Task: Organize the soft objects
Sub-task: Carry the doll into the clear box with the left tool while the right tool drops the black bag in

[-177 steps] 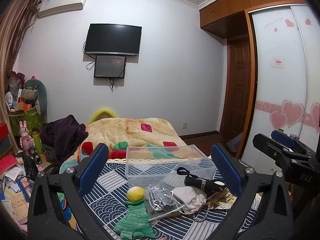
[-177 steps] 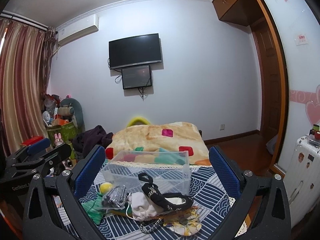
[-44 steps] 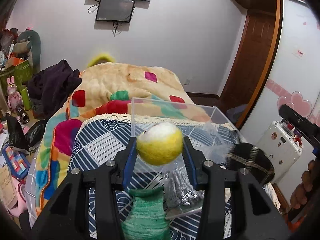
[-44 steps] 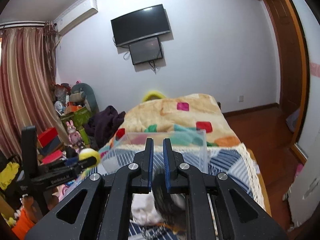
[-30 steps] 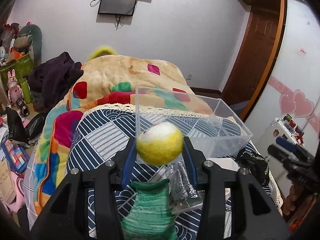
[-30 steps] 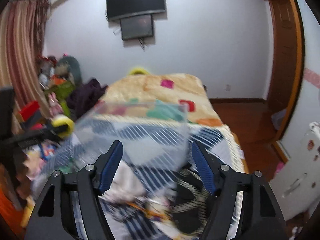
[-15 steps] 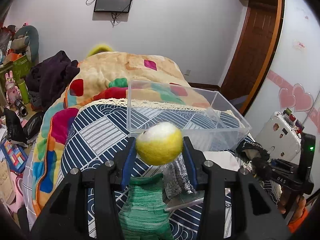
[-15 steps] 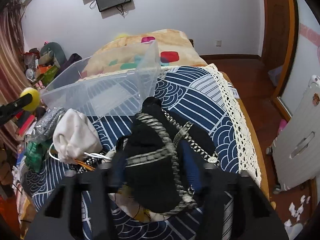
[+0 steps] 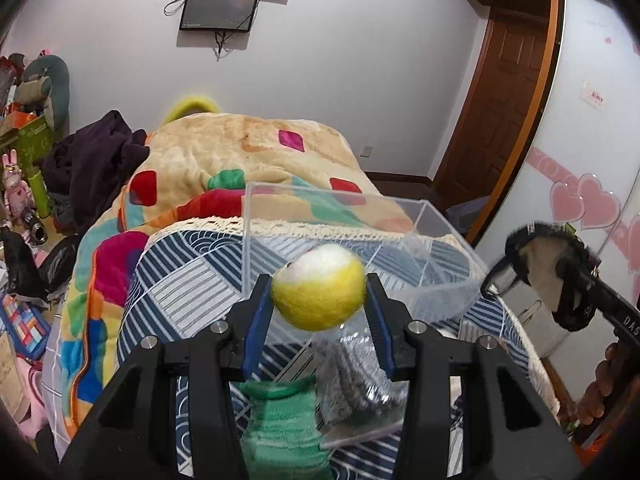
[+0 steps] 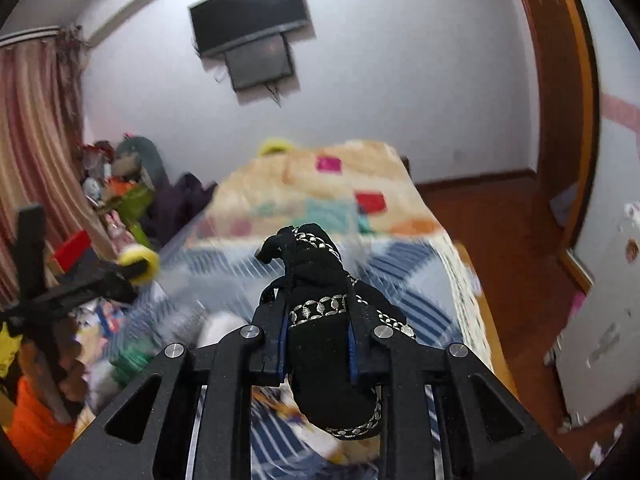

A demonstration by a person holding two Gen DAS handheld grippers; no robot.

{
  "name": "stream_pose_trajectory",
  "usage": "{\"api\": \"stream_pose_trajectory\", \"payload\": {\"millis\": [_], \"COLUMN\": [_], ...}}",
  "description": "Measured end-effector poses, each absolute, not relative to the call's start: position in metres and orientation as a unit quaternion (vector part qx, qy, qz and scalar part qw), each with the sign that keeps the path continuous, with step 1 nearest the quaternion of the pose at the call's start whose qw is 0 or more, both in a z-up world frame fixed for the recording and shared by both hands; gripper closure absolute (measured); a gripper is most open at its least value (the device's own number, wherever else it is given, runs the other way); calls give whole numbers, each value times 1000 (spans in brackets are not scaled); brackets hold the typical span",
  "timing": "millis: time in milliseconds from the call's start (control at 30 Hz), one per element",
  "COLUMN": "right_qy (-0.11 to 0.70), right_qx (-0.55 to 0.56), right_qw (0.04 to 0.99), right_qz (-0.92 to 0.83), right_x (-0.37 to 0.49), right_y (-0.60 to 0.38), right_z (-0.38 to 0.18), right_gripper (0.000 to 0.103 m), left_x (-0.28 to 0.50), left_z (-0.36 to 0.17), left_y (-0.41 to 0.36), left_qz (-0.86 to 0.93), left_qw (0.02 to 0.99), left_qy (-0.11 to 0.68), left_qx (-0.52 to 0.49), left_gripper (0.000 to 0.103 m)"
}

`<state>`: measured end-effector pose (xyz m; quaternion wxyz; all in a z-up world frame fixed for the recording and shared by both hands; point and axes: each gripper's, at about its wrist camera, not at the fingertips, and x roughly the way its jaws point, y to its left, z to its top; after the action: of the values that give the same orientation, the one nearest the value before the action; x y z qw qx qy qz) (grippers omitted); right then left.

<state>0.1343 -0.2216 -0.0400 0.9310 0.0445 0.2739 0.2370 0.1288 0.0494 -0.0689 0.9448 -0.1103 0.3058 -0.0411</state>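
Note:
My left gripper (image 9: 319, 322) is shut on a yellow and white felt ball (image 9: 318, 288) and holds it in the air in front of the clear plastic box (image 9: 440, 280). My right gripper (image 10: 318, 340) is shut on a black fabric piece with silver chain trim (image 10: 324, 320), lifted above the table. It also shows at the right of the left wrist view (image 9: 552, 276). The ball also shows in the right wrist view (image 10: 138, 264). A green knitted item (image 9: 280, 432) and a grey item in a clear bag (image 9: 352, 396) lie under the left gripper.
The table has a navy patterned cloth (image 9: 188, 292). Behind it is a bed with a bright patchwork blanket (image 9: 240, 152). A dark clothes pile (image 9: 92, 160) and clutter are at the left. A wooden door (image 9: 492, 112) and a wardrobe are at the right.
My right gripper has closed on the black fabric piece and lifted it off the table. My left gripper still holds the ball near the box.

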Motion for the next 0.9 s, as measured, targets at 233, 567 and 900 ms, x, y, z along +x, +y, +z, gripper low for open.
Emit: {"api": "stream_pose_trajectory", "payload": {"millis": [233,567,900], "right_qy": [247,301,365], "right_qx": [32,0,-47], "right_qw": [931,922,898], "right_qz": [266,243,241], "right_x": [167,210,229], "right_y": [-177,-135,-115], "right_z": [-27,-48,-70], "right_gripper": [84,84,84], "left_x": [159,209,230], "left_z": [-63,-83,-105], "left_y": [52,49,33], "left_qz": [-42,-43,-43], "left_qw": [939,917,905], "left_qy": [325,387,420], "left_qx": [-106,-86,-43], "left_gripper": [59,59,59]}}
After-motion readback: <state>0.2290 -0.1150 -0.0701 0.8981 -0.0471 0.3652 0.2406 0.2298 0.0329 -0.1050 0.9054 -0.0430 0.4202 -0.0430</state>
